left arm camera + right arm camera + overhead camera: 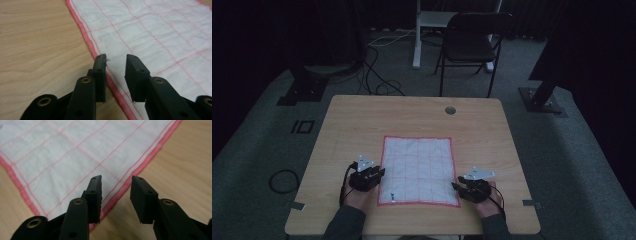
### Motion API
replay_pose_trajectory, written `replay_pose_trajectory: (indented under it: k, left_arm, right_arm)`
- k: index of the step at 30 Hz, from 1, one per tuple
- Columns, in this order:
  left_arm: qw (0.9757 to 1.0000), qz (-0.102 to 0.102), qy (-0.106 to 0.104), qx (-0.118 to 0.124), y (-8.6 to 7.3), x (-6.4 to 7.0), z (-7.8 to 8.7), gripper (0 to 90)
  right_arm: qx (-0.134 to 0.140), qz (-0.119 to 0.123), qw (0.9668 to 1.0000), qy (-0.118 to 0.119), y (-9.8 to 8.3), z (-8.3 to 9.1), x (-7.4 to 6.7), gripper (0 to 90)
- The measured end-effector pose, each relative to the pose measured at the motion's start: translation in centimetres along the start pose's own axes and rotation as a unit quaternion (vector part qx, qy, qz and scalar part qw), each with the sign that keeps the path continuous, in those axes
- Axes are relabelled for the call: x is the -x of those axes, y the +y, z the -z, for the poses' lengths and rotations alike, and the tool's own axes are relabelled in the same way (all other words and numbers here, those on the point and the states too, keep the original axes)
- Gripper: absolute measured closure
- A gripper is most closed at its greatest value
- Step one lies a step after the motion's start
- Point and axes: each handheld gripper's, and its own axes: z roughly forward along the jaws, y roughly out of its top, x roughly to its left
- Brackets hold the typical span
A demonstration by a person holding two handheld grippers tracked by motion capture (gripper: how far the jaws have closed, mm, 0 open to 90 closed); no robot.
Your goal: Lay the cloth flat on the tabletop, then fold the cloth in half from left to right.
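Note:
A white cloth (417, 170) with a pink grid and a red hem lies flat on the wooden table (362, 115). My left gripper (379, 173) sits at the cloth's left edge near the front corner. In the left gripper view its jaws (116, 60) stand apart over the red hem (82, 27), pressing on nothing. My right gripper (455, 185) is at the cloth's right edge near the front corner. In the right gripper view it (116, 181) is open, with the hem (140, 167) running under the gap. A hand holds each gripper.
A round cable hole (450, 110) sits near the table's far edge. Behind the table stand a black folding chair (472, 40) and a white desk leg (417, 35). Cables lie on the grey carpet (377, 75). Bare wood surrounds the cloth.

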Motion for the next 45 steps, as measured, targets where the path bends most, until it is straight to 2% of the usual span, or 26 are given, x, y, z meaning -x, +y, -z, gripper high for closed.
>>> replay_pose_trajectory:
  k: [3,7,14,22,28,32,40,45]
  left_arm:
    - [0.9999,0.010,-0.001,0.009,-0.2,0.0,0.8,68.9]
    - [0.9995,0.026,-0.006,0.018,-0.4,0.0,1.7,67.6]
    - [0.9993,0.028,-0.012,0.022,-0.6,0.3,2.5,66.2]
    - [0.9995,0.028,-0.011,0.008,-0.9,0.8,1.9,63.5]
    - [0.9998,0.018,-0.001,-0.002,-0.6,1.2,0.6,60.9]
    - [0.9998,0.009,0.011,-0.011,-0.6,1.2,-0.2,60.2]
    - [0.9990,0.009,0.038,-0.020,-0.2,0.6,-1.4,57.4]
    - [0.9985,-0.005,0.050,-0.021,0.1,1.1,-1.9,56.9]
  right_arm:
    - [0.012,-0.007,0.9998,-0.010,0.1,0.2,0.3,60.2]
    - [0.014,-0.016,0.9995,-0.025,0.0,0.2,0.7,57.9]
    - [0.018,-0.031,0.9986,-0.039,-0.1,0.2,1.3,57.6]
    - [0.015,-0.032,0.9984,-0.043,-0.1,0.1,1.3,57.0]
    - [0.017,-0.033,0.9983,-0.045,-0.1,0.1,1.3,56.9]
    - [0.019,-0.032,0.9981,-0.048,0.0,0.0,1.2,56.9]
    - [0.025,-0.028,0.9981,-0.049,0.0,0.1,1.2,56.7]
    - [0.028,-0.030,0.9978,-0.052,0.0,0.1,1.3,56.7]
